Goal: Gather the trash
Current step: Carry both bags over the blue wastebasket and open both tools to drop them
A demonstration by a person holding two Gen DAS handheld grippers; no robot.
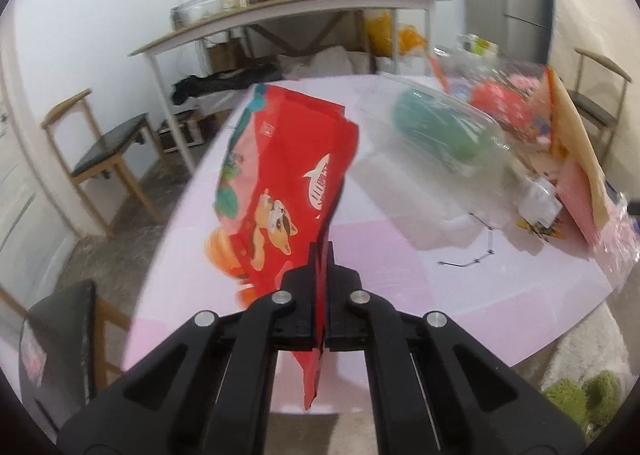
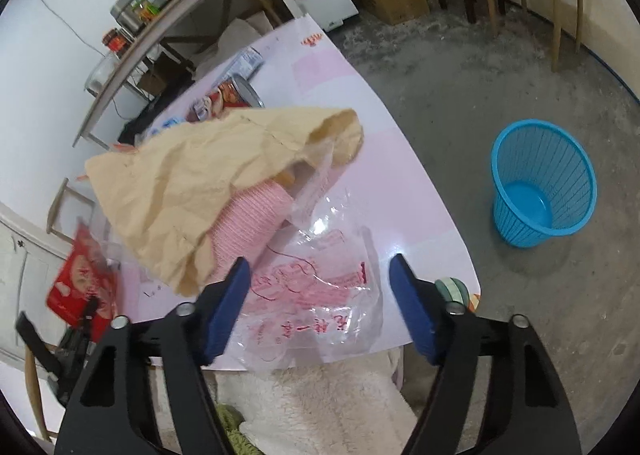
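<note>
Left wrist view: left gripper (image 1: 320,255) clamps the red snack bag (image 1: 280,183), lifted above the table (image 1: 380,263). Right gripper (image 2: 320,275) is spread wide over the clear plastic bag (image 2: 320,307). Carry the clamped bag level to the blue basket (image 2: 544,183), on the floor ahead-right of the right gripper.

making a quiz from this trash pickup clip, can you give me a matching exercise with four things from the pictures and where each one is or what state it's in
Things:
1. red snack bag
2. blue basket
3. clear plastic bag
4. brown paper bag

Places or states:
A. on the floor beside the table
B. lying flat between the open right gripper fingers
C. pinched in the shut left gripper
D. crumpled over a pink ribbed thing on the table

Pairs: 1-C, 2-A, 3-B, 4-D
</note>
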